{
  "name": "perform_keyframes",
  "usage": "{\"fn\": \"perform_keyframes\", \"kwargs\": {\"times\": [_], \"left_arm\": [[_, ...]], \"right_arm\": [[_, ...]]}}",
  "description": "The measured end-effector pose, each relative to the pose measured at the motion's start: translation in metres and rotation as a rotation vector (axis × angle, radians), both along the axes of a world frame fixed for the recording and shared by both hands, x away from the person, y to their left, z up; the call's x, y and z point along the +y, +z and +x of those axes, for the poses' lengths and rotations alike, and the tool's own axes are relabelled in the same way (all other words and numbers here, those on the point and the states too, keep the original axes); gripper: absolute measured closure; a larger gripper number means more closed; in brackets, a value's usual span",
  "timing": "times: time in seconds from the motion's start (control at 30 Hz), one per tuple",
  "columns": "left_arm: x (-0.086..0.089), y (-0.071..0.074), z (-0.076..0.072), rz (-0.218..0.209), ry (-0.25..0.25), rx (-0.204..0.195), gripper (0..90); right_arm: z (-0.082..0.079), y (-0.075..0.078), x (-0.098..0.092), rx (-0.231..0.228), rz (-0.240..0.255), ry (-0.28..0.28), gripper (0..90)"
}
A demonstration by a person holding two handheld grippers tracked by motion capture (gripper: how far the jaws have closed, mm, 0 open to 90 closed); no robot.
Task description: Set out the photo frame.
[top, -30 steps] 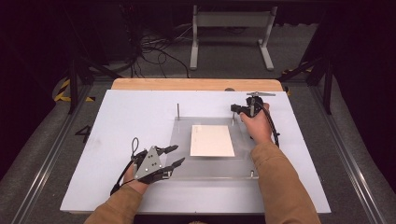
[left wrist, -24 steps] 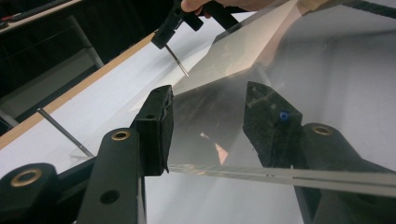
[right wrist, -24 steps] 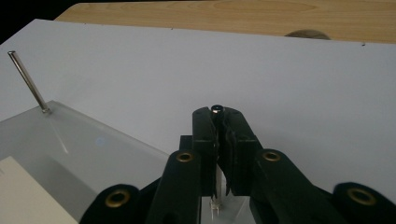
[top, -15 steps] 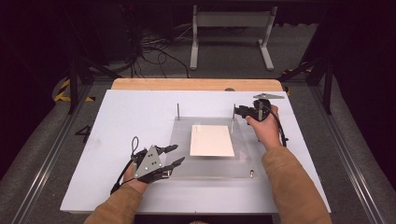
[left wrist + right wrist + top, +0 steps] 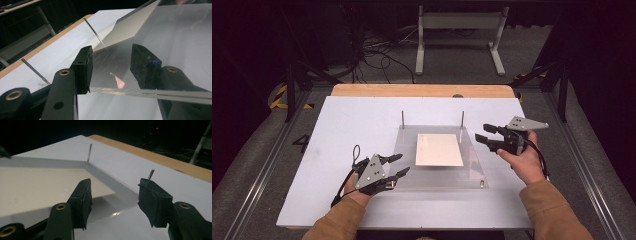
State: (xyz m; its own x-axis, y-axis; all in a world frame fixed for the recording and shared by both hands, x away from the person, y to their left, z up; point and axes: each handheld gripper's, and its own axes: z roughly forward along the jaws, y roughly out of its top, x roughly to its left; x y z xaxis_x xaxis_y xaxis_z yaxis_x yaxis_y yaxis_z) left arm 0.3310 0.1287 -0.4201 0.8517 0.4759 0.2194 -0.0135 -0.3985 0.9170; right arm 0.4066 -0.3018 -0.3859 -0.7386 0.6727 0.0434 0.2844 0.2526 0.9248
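Note:
A clear plastic plate (image 5: pixel 472 170) lies on the white table, with a cream sheet of paper (image 5: pixel 439 150) on its middle. Two thin metal pins (image 5: pixel 402 119) (image 5: pixel 462 120) stand at its far corners. My left gripper (image 5: pixel 402 164) is open at the plate's near left edge. In the left gripper view, the plate's edge (image 5: pixel 150 92) runs between the spread jaws of the left gripper (image 5: pixel 112 50). My right gripper (image 5: pixel 482 132) is open beside the plate's right edge, empty. In the right gripper view, the right gripper (image 5: pixel 116 185) faces the paper (image 5: pixel 37 185) and a pin (image 5: pixel 89 152).
The white table top (image 5: pixel 352 120) has a wooden strip (image 5: pixel 422 90) along its far edge. A small metal stud (image 5: pixel 482 183) sits at the plate's near right corner. Cables and a metal stand (image 5: pixel 459 30) lie on the dark floor beyond.
My right gripper has come away from the far right pin, toward the person along the plate's right edge. The left gripper has stayed in place.

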Motion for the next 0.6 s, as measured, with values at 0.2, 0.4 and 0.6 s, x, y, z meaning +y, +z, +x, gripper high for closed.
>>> {"fn": "perform_keyframes", "kwargs": {"times": [0.2, 0.4, 0.6], "left_arm": [[0.000, 0.002, 0.001, -0.004, 0.007, 0.006, 51.8], [-0.001, 0.004, 0.001, -0.006, 0.006, 0.012, 51.5], [-0.002, 0.004, 0.001, -0.009, 0.008, 0.013, 51.4]], "right_arm": [[-0.032, -0.002, -0.012, -0.042, -0.084, 0.064, 40.2], [-0.060, -0.013, -0.009, -0.065, -0.163, 0.117, 30.2], [-0.071, -0.024, 0.009, -0.145, -0.183, 0.134, 20.3]]}}
